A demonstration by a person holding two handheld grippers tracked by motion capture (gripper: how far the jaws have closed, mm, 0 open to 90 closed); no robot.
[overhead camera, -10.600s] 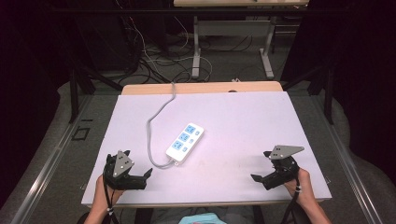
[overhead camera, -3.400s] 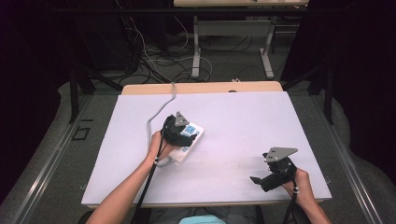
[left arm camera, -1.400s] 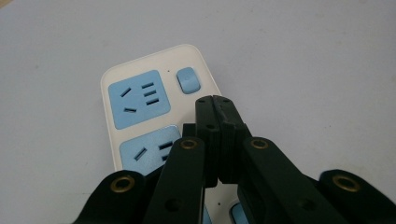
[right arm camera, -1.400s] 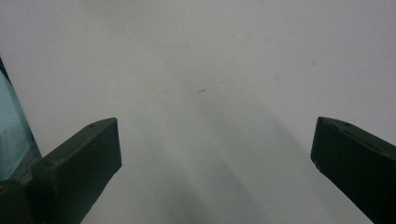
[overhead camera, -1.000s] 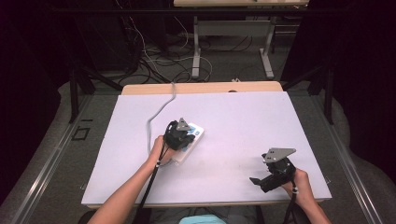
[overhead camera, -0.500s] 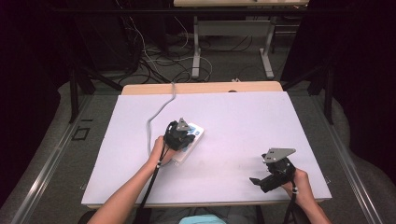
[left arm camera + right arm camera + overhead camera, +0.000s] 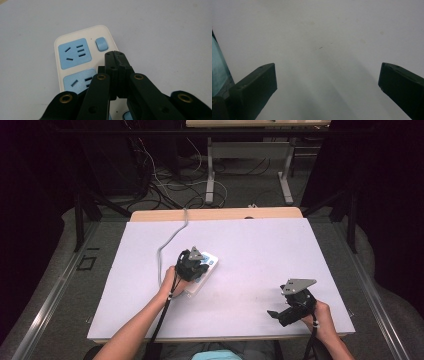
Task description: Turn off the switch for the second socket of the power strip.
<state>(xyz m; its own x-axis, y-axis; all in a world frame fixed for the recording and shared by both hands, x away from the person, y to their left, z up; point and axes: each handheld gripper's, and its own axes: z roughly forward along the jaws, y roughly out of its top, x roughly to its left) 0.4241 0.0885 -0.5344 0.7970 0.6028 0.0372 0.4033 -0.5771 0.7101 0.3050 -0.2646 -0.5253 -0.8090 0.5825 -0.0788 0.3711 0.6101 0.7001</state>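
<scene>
A white table (image 7: 260, 255) spreads under both tongs. Beyond it, far past the tongs, tangled cables (image 7: 165, 185) lie on the floor beside grey desk legs (image 7: 210, 170).

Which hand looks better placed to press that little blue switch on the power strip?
The left. The left gripper, jaws shut together, hangs right over the power strip, its tip just short of the blue switch. The right gripper, jaws open, sits far off near the table's front edge.
</scene>
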